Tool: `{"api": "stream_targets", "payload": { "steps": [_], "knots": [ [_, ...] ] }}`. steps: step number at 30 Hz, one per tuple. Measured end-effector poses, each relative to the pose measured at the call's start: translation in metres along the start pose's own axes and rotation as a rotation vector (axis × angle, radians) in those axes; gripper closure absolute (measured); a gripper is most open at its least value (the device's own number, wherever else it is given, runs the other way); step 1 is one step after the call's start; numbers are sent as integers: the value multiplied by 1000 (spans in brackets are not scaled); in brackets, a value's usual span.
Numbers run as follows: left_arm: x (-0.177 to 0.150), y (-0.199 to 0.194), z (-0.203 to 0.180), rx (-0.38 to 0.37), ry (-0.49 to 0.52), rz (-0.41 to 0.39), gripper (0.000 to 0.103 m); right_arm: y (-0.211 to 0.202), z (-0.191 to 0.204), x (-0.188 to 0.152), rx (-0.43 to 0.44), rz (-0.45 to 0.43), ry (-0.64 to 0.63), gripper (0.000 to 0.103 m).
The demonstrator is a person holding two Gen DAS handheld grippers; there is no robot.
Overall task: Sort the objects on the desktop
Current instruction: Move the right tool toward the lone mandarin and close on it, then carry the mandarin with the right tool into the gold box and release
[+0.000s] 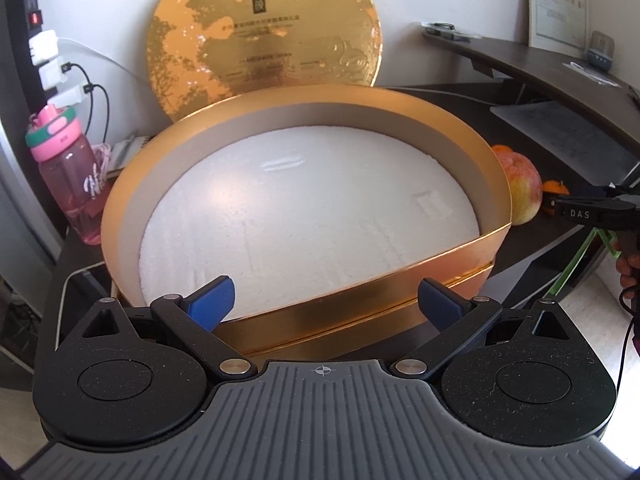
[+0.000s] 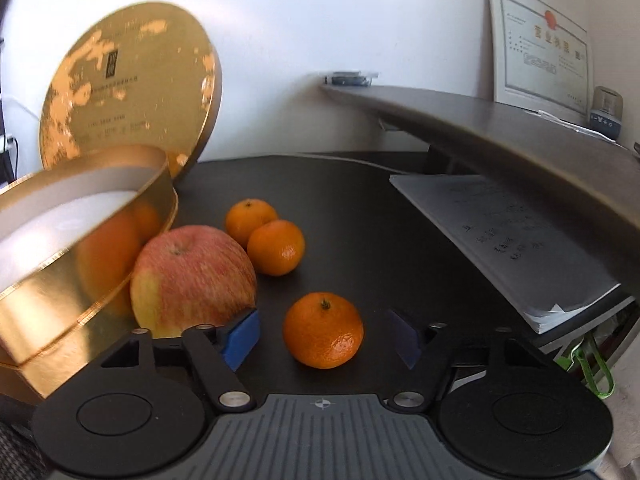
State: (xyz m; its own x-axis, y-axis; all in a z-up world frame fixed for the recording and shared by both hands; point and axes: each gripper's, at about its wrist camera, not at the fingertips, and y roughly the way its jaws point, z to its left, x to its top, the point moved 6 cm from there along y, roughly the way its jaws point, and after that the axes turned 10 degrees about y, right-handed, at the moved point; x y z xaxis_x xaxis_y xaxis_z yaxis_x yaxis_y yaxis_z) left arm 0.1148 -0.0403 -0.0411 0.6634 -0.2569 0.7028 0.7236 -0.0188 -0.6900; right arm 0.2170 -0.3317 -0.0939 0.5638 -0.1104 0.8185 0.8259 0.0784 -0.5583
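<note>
Your right gripper sits low over the dark desk, jaws spread wide, a tangerine loose between the blue pads, not pinched. The apple is left of centre, against the gold box; two more tangerines sit behind. Your left gripper is level at the box rim, released, holding nothing.

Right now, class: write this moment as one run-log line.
left tool: open, at gold box rim | right tool: open, around nearest tangerine | apple: beside box | box: no fruit
</note>
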Motion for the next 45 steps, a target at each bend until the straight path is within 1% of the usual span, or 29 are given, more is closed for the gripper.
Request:
{"api": "stream_targets", "payload": {
  "steps": [2, 3, 6, 8, 11, 14, 16, 19, 21, 22, 25, 27, 29, 34, 36, 40, 45],
  "knots": [
    [-1, 0, 0, -2, 1, 1, 2, 3, 0, -1, -6, 15, -6, 48],
    [-1, 0, 0, -3, 2, 1, 2, 4, 0, -2, -13, 22, -9, 56],
    [-2, -1, 0, -6, 5, 0, 2, 4, -2, -2, -18, 29, -3, 58],
    [-3, -3, 1, -8, 7, -4, 2, 2, -3, -2, -46, 26, -7, 58],
    [-5, -7, 3, -9, 10, -17, 2, -10, 0, 5, -92, -31, -21, 59],
    [-6, -14, 7, -7, 5, -48, 2, -32, 14, 21, -101, -109, -54, 59],
    [-7, -19, 10, -6, 2, -69, 2, -48, 30, 34, -71, -158, -69, 58],
    [-8, -26, 15, -4, -3, -100, 2, -69, 61, 54, 9, -206, -90, 58],
    [-9, -30, 19, -3, -9, -120, 2, -74, 88, 63, 70, -205, -116, 58],
    [-11, -32, 23, -1, -20, -127, 2, -75, 101, 68, 100, -196, -127, 58],
    [-17, -36, 37, 7, -56, -137, 2, -64, 143, 76, 171, -132, -148, 58],
    [-22, -37, 49, 18, -83, -139, 2, -50, 172, 77, 202, -76, -167, 58],
    [-26, -38, 61, 29, -111, -141, 2, -30, 199, 70, 214, -1, -191, 58],
    [-37, -38, 87, 43, -164, -145, 2, 21, 240, 46, 187, 187, -244, 58],
    [-41, -37, 94, 43, -173, -145, 2, 41, 248, 43, 158, 246, -245, 58],
    [-48, -33, 102, 29, -185, -138, 2, 69, 254, 42, 93, 322, -232, 58],
    [-53, -31, 105, 17, -196, -129, 2, 85, 256, 38, 47, 380, -234, 58]
  ]
}}
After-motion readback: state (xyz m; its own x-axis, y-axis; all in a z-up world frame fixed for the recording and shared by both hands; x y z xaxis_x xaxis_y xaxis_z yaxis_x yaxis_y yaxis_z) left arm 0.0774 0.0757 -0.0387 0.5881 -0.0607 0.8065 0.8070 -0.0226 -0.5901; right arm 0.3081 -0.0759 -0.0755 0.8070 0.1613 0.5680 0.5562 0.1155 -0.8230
